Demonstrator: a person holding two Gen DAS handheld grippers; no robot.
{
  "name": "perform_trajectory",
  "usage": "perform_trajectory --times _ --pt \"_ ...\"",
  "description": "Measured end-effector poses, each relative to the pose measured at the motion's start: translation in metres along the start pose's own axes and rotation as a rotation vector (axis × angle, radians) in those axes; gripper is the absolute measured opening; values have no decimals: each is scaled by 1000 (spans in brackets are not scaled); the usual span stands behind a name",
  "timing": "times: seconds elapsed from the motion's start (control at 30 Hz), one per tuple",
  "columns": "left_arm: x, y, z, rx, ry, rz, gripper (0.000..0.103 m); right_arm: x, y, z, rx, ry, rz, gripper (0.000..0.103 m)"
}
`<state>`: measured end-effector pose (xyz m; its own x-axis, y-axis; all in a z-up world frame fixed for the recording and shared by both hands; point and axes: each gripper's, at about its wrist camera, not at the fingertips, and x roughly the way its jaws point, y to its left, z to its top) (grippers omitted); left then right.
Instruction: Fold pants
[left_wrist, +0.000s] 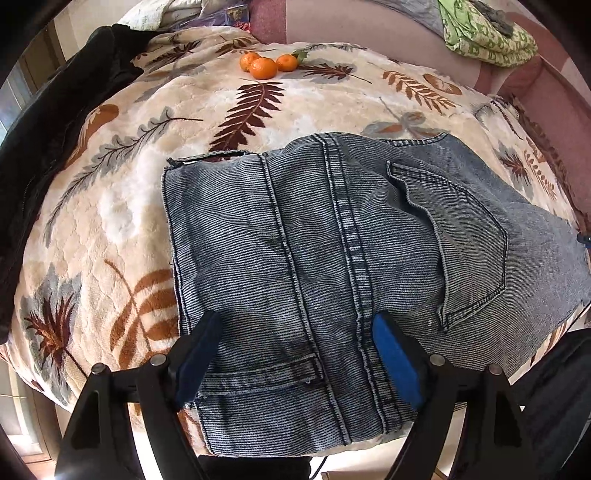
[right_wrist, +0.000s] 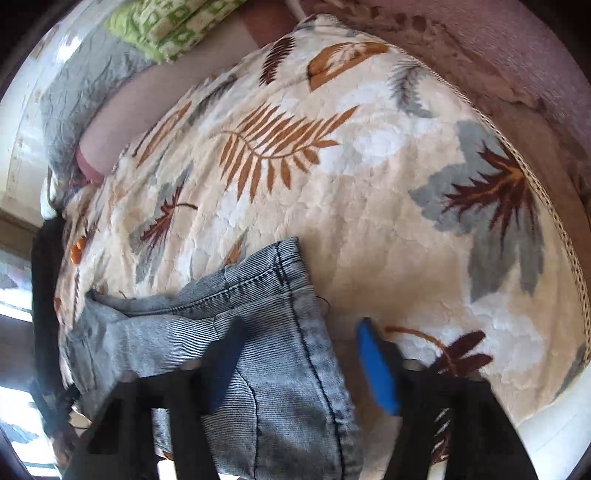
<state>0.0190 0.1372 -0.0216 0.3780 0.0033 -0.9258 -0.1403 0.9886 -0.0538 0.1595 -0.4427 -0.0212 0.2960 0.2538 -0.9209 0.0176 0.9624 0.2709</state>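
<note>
Both left tongs (left_wrist: 297, 321) and right tongs (right_wrist: 299, 325) gape released above ribbed, faded denim pants (left_wrist: 314, 221) on a plush leaf-print blanket (left_wrist: 110, 203).

Folded denim pants (left_wrist: 332, 258) are laid on leaf-print blanket (left_wrist: 110, 221); left gripper (left_wrist: 299, 325), jaws spread, is positioned above them; tangerines (left_wrist: 264, 64) at twelve o'clock

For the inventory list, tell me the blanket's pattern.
Cream blanket printed with brown, rust and grey leaves; clearest in the left wrist view.
</note>
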Motion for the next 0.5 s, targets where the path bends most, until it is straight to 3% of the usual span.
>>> perform_trajectory --times 0.07,0.23,0.27,0.33,0.37,0.4,0.47,0.5 --pt "0 -1 0 15 0 3 86 -20 20 8 -84 -85 -35 15" --pt "4 -2 1 24 1 4 88 -69 57 14 -269 -358 -286 12" --pt "5 -2 1 23 3 3 88 -60 54 14 -262 -341 -285 12" --pt "5 -1 2 22 7 -1 88 -16 35 12 -225 -80 -203 16" --pt "6 -2 3 22 9 -2 88 -4 23 4 -193 -34 -195 18" --pt "6 -2 2 22 8 -4 88 -6 16 -5 -168 -68 -201 18" --pt "6 -2 2 25 6 -5 88 -23 -10 -23 -36 -138 -83 20" --pt "7 -1 2 26 6 -6 89 -35 -25 -32 49 -175 -17 33"
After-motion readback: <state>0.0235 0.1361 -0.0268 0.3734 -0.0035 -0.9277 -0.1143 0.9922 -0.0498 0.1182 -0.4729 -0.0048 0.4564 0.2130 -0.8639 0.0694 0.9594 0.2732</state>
